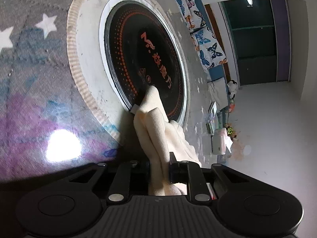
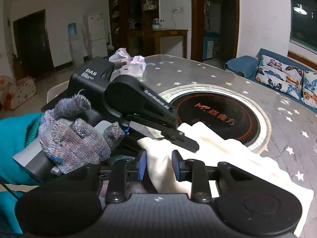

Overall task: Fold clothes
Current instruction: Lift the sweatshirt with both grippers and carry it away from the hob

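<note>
A cream cloth (image 1: 154, 123) lies bunched on the grey star-patterned table (image 1: 35, 63), its tip over the rim of a round black cooktop (image 1: 144, 55). My left gripper (image 1: 159, 168) is shut on a thick fold of it. In the right wrist view the cloth (image 2: 227, 148) spreads toward the table's near right corner. A gloved hand (image 2: 75, 138) holds the left gripper (image 2: 188, 140), which clamps the cloth's upper edge. My right gripper (image 2: 158, 164) stands just below, its blue pads (image 2: 141, 164) on either side of a hanging fold without pressing it.
The cooktop (image 2: 216, 115) is set into the middle of the table (image 2: 287, 130). Pink plastic bags (image 2: 132, 65) sit at the far edge. A blue sofa with butterfly cushions (image 2: 277, 75) stands at the right. A teal sleeve (image 2: 13, 138) fills the left.
</note>
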Available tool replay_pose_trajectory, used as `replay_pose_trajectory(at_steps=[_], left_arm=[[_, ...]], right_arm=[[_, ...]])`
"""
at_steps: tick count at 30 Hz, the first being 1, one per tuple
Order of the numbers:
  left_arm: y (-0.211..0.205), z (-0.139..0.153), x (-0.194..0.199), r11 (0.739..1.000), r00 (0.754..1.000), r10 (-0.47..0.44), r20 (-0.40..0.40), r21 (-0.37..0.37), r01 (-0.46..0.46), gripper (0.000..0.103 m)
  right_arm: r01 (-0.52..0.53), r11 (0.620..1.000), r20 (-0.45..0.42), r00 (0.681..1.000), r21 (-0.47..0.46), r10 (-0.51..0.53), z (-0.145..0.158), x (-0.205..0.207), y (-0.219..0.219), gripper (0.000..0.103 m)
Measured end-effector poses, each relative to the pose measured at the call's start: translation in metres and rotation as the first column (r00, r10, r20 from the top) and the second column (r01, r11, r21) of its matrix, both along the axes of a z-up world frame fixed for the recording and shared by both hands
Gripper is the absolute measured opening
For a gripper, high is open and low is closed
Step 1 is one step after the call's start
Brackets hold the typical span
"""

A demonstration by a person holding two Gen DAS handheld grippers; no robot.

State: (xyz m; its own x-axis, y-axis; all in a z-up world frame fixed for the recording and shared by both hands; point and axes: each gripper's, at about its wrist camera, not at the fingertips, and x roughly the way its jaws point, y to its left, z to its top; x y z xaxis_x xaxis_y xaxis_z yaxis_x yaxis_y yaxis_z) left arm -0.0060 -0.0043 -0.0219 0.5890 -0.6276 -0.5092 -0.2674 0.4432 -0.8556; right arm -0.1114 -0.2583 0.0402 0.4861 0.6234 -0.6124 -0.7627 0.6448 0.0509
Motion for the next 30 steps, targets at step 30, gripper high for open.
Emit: replay_pose_trajectory(at_steps=[30], left_arm=[[-0.024,0.021,-0.002,0.969,0.995,-0.062,0.082,0.243,0.041,0.019]], right_arm=[[0.628,0.777,-0.140,0.774,0.045,-0.617,-0.053,0.073,-0.161,0.028]])
